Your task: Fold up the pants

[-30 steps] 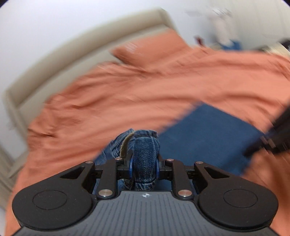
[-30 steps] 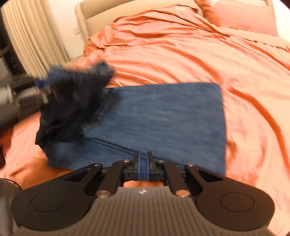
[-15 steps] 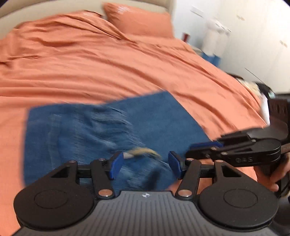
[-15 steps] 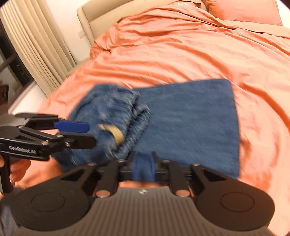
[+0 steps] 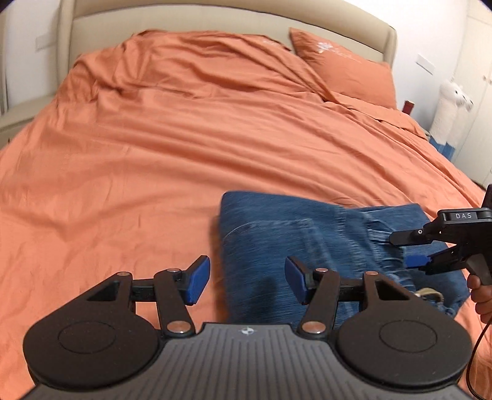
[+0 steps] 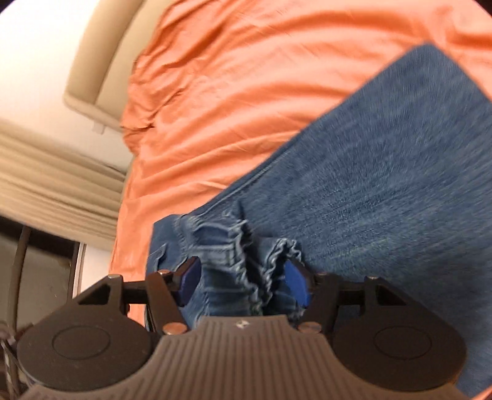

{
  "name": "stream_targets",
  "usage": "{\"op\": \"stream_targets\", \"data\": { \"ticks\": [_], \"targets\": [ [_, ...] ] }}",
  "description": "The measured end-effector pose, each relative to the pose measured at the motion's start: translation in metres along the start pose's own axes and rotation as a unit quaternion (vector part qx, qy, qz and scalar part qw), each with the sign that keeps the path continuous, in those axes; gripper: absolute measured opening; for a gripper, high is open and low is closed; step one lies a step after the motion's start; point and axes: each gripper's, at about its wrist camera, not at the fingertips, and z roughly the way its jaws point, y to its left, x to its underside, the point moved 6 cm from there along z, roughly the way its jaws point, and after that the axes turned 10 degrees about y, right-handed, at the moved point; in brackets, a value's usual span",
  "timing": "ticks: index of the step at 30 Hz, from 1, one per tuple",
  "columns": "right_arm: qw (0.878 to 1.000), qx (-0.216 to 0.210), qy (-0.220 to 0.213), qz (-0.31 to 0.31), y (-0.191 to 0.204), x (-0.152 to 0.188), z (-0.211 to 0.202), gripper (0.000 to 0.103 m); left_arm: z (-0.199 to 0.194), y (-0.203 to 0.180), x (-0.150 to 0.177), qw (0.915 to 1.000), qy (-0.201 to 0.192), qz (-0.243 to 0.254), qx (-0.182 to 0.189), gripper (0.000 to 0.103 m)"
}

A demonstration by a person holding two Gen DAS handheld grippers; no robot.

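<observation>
Blue denim pants (image 5: 310, 243) lie folded on the orange bed cover (image 5: 172, 147). My left gripper (image 5: 247, 283) is open and empty, above the folded pants' left edge. My right gripper (image 6: 246, 284) is open, its blue pads either side of the gathered elastic waistband (image 6: 246, 255). It shows in the left wrist view (image 5: 415, 249) at the pants' right end, held by a hand (image 5: 482, 295). The flat folded part fills the right wrist view (image 6: 384, 190).
A beige headboard (image 5: 215, 21) runs along the far end of the bed, with an orange pillow (image 5: 344, 74) at the back right. A white plush toy (image 5: 449, 104) stands by the right wall. Curtains (image 6: 55, 184) hang left of the bed.
My left gripper let go of the waistband, which dropped onto the folded legs, and it drew back to the left. My right gripper opened and tilted down over the waistband.
</observation>
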Motion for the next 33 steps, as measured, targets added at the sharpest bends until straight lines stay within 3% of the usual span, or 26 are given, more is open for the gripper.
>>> {"op": "stream_targets", "data": {
  "ticks": [2, 7, 10, 15, 18, 21, 26, 33],
  "targets": [
    [1.0, -0.007, 0.001, 0.012, -0.002, -0.004, 0.008, 0.058, 0.007, 0.007, 0.003, 0.9999, 0.002, -0.011, 0.006, 0.066],
    [1.0, 0.011, 0.004, -0.014, 0.012, -0.006, 0.014, 0.02, 0.011, 0.014, 0.012, 0.9993, 0.009, -0.035, 0.011, 0.066],
    [0.994, 0.058, -0.009, -0.095, 0.041, -0.004, 0.005, 0.014, 0.005, 0.015, 0.013, 0.9988, 0.002, -0.048, 0.004, 0.062],
    [0.969, 0.09, -0.042, -0.227, 0.125, 0.0, -0.032, 0.012, -0.016, 0.012, 0.002, 0.9972, -0.03, -0.068, 0.006, 0.052],
    [0.955, 0.096, -0.059, -0.273, 0.167, -0.001, -0.065, 0.012, -0.029, 0.006, -0.01, 0.9943, -0.049, -0.091, 0.027, 0.052],
    [0.945, 0.127, -0.078, -0.292, 0.182, -0.009, -0.095, 0.012, -0.034, -0.01, -0.023, 0.9935, -0.063, -0.087, 0.038, 0.052],
    [0.941, 0.187, -0.108, -0.26, 0.138, -0.034, -0.132, 0.012, -0.012, -0.046, -0.034, 0.9964, -0.065, -0.04, 0.035, 0.05],
    [0.958, 0.229, -0.094, -0.147, -0.005, -0.057, -0.129, 0.012, 0.049, -0.089, -0.041, 0.9986, -0.042, 0.022, 0.026, 0.045]
  ]
}}
